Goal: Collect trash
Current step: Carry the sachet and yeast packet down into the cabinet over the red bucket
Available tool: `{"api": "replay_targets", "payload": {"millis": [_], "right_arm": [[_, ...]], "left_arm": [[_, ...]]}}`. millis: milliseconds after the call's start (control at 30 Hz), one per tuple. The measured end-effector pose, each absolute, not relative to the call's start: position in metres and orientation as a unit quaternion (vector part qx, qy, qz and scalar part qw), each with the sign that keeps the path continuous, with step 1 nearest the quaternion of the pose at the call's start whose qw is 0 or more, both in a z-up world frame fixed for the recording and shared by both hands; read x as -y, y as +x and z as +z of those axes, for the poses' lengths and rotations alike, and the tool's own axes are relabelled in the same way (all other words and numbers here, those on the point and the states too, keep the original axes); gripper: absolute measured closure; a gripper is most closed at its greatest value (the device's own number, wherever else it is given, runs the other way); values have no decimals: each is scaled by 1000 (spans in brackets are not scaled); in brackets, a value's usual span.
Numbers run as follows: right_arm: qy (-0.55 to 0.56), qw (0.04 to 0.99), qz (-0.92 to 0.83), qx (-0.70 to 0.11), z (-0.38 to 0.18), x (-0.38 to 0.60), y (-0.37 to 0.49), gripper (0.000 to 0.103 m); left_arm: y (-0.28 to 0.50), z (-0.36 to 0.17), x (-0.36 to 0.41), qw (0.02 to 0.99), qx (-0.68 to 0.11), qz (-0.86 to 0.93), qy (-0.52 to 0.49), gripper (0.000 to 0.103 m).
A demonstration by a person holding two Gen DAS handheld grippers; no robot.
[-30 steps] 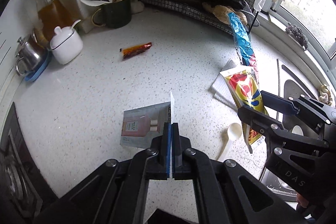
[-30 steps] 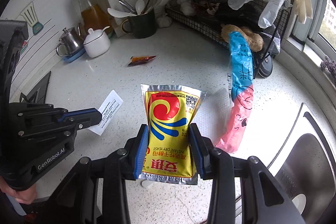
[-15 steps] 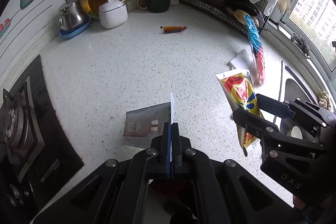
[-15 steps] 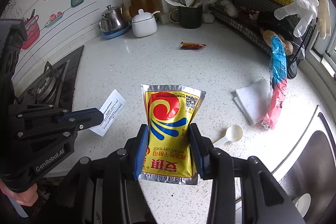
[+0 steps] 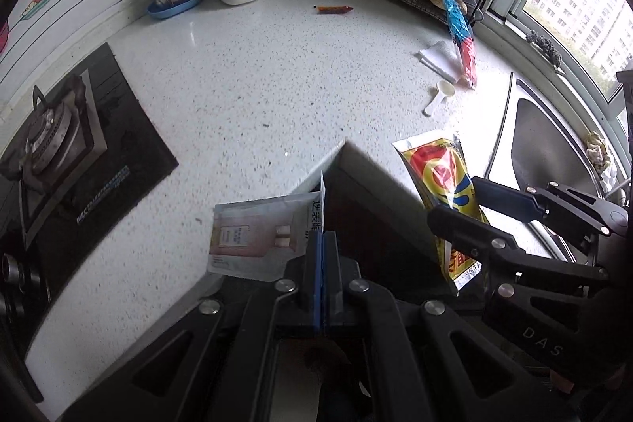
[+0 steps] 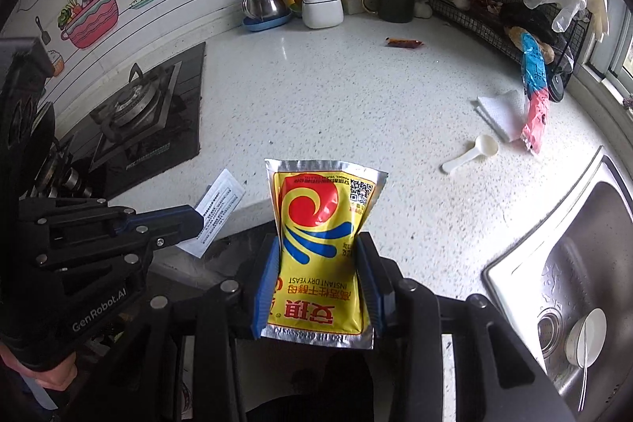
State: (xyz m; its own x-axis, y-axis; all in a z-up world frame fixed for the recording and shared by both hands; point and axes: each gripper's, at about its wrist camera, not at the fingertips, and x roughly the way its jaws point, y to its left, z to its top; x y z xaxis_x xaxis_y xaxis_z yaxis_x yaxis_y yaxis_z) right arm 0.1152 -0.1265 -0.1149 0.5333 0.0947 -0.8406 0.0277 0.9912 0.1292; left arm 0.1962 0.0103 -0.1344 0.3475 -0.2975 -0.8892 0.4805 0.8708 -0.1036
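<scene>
Stove: far left on the counter; only the right wrist view shows the kitchen wall stickers above it
Left gripper: clenched on a thin sample sachet, held at the counter's inner corner
Right gripper: grasping a yellow yeast packet
Still on the counter: orange wrapper, white scoop, napkin, blue-pink wrapper
Sink: right wrist view alone shows a bowl in it

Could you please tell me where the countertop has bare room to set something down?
The widest free patch of countertop lies between the gas stove, the sauce sachet and the white scoop. It is crowded by the wire rack, where the folded tissue and blue-pink wrapper lie.
</scene>
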Motion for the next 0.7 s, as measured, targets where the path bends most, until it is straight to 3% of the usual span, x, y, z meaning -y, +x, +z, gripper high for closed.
{"api": "replay_targets", "payload": {"millis": [333,700], "right_arm": [[53,841,34,-538,-174,96,79,67],[37,821,40,-569,-259,84,82,67]], "left_arm": [[146,-195,-46,790,-567,-221,75,103],[142,-284,-60,777,-588,-218,55,103]]}}
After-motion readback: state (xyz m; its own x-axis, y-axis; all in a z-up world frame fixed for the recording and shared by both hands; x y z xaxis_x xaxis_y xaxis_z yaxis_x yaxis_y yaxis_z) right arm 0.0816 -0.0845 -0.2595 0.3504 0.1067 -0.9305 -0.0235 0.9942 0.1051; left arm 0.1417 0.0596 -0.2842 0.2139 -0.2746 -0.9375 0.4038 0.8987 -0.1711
